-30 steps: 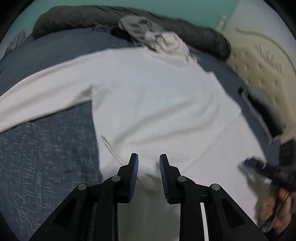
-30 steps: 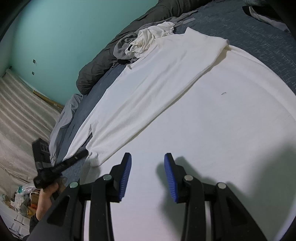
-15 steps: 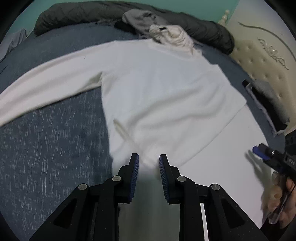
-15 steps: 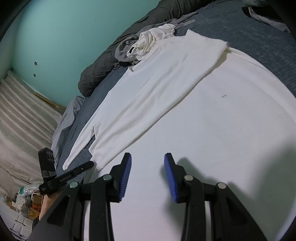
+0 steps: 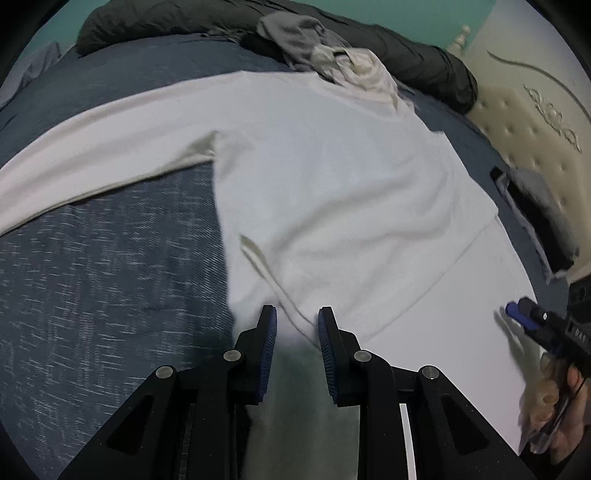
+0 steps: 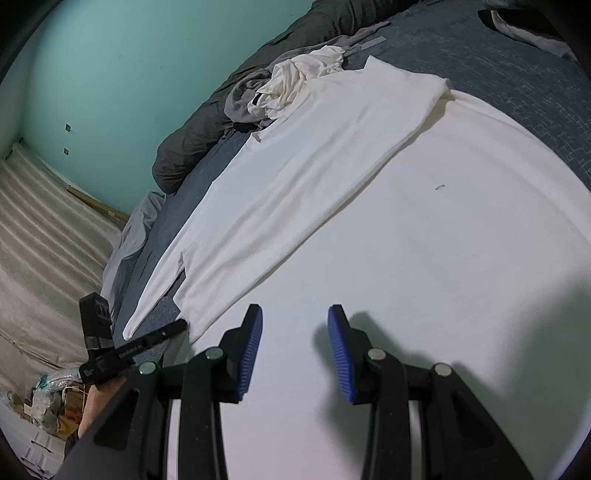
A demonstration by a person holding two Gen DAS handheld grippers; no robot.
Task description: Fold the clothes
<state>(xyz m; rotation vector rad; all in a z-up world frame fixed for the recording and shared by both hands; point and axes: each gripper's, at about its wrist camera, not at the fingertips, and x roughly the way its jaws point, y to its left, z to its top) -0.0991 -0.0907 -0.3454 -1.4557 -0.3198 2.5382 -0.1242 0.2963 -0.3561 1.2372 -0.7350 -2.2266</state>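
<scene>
the white long-sleeved top (image 5: 332, 192) lies flat across the bed (image 5: 110, 277), partly on a white sheet; both grippers are spread and hold nothing, and if the left gripper (image 5: 297, 319), poised over the hem, nips only the top layer, i judge the fold will drag crooked. only the right wrist view shows the right gripper (image 6: 295, 325) above bare sheet, while the left view shows the sleeve stretched out.

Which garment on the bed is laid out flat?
The white long-sleeve shirt, spread flat mid-bed with one sleeve stretched out. The cream garment and grey garment lie crumpled at its collar; the dark folded one sits by the headboard.
</scene>
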